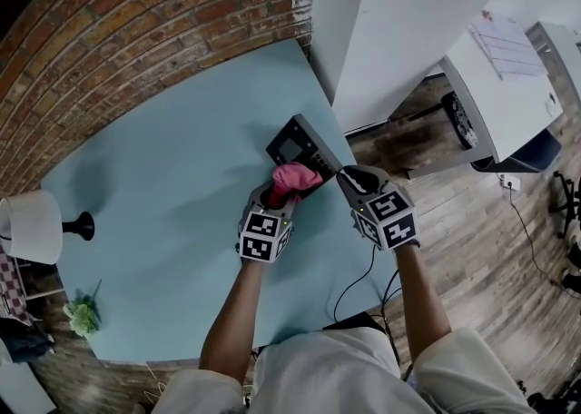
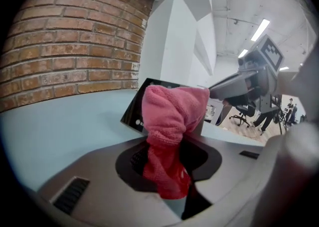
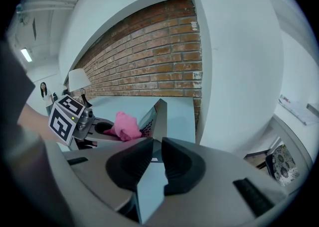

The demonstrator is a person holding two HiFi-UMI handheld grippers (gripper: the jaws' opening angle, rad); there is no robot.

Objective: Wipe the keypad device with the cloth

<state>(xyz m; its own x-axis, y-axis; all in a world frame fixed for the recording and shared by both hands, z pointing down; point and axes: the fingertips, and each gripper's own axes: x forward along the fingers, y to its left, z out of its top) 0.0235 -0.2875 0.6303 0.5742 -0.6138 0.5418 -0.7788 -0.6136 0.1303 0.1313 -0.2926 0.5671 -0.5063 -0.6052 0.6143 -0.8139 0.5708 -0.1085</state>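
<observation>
The keypad device [image 1: 300, 144] is a grey wedge with a dark screen, standing on the light blue table [image 1: 163, 194] near its right edge. A pink cloth [image 1: 292, 181] rests against the device's keypad face. My left gripper [image 1: 272, 199] is shut on the cloth [image 2: 172, 121], which bulges out past the jaws and hides most of the keys. From the right, my right gripper [image 1: 352, 176] is shut on the device's near side edge [image 3: 158, 116], with the jaws nearly together [image 3: 156, 144]. The cloth [image 3: 124, 125] and left gripper [image 3: 75, 116] also show in the right gripper view.
A brick wall [image 1: 136, 22] runs behind the table and a white pillar [image 1: 390, 22] stands just right of the device. At the table's left end are a white lamp [image 1: 36, 226] and a small green plant [image 1: 82, 315]. A black cable [image 1: 363, 276] hangs off the near edge.
</observation>
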